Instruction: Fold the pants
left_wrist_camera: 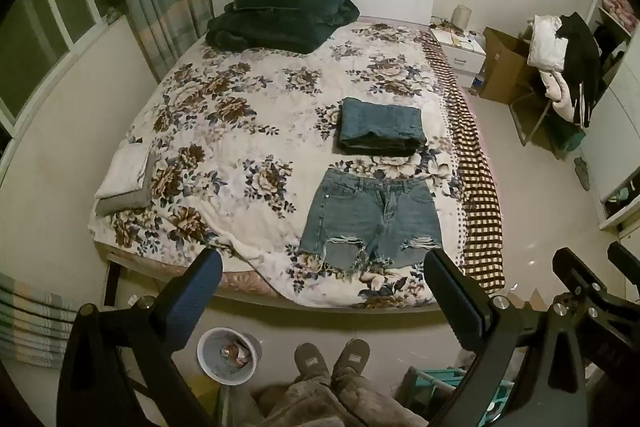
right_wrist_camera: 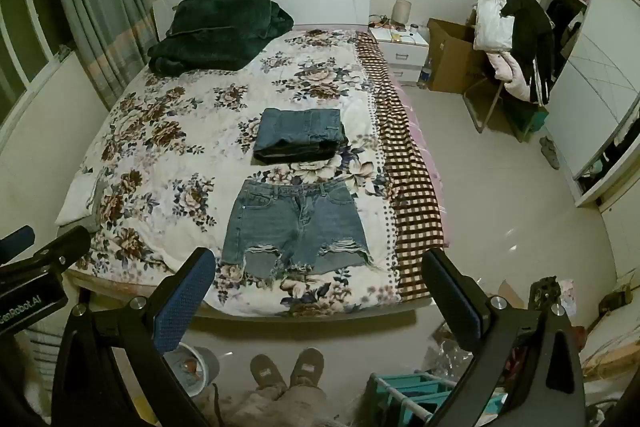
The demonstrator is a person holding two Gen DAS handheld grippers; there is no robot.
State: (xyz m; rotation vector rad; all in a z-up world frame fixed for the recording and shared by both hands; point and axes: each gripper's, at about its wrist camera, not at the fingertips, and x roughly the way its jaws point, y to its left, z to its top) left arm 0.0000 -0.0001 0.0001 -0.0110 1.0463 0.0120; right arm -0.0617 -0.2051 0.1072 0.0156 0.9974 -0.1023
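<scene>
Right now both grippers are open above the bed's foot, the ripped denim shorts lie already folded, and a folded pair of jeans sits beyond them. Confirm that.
Not quite: the ripped denim shorts lie flat and unfolded, as the left wrist view shows. The rest holds: the left gripper and right gripper are open near the bed's foot, and the folded jeans sit beyond the shorts.

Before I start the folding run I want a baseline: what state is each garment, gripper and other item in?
denim shorts: spread flat, unfolded, waistband away from the person
folded jeans: already folded, beyond the shorts
dark green blanket: bunched by the headboard
left gripper: open, empty, above the bed's foot
right gripper: open, empty
waste bin: upright on the floor, some trash inside
</scene>
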